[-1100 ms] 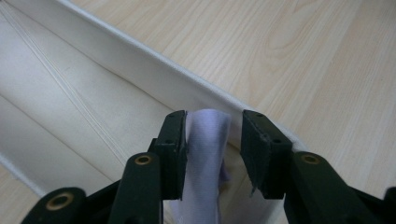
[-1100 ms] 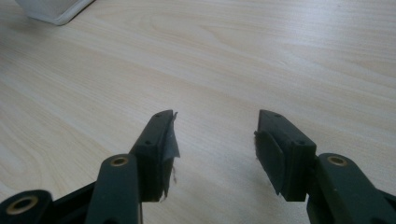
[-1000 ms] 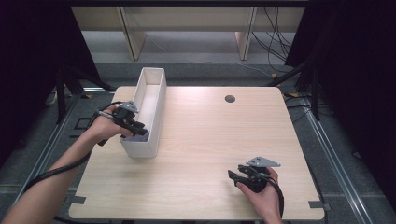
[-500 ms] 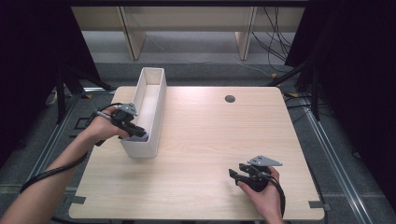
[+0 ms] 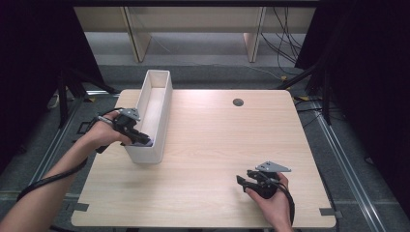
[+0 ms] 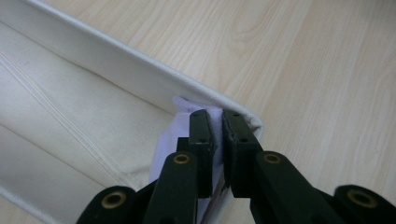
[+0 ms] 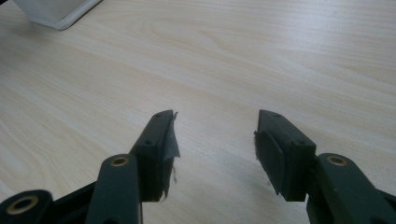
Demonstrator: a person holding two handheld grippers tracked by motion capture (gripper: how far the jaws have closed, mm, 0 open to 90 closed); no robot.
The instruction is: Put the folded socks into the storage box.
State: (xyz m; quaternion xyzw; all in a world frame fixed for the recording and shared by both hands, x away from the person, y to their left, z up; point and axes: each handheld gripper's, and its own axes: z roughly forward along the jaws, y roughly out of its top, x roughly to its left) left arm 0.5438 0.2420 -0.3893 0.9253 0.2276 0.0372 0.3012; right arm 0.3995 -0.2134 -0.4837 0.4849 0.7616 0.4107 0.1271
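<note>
The pale wood-grain table [image 5: 208,159] is a broad rectangle with a small dark round hole [image 5: 238,102] toward its one o'clock. At about ten o'clock stands a long, narrow white bin [image 5: 162,96] with smooth matte walls and rounded corners. In its near corner lies a soft white cloth [image 6: 175,133], faintly lilac and possibly folded. The left gripper [image 6: 217,128] has just been closing; its black jaws now pinch that cloth. At five o'clock the right gripper [image 7: 215,135] rests spread wide, holding nothing.
</note>
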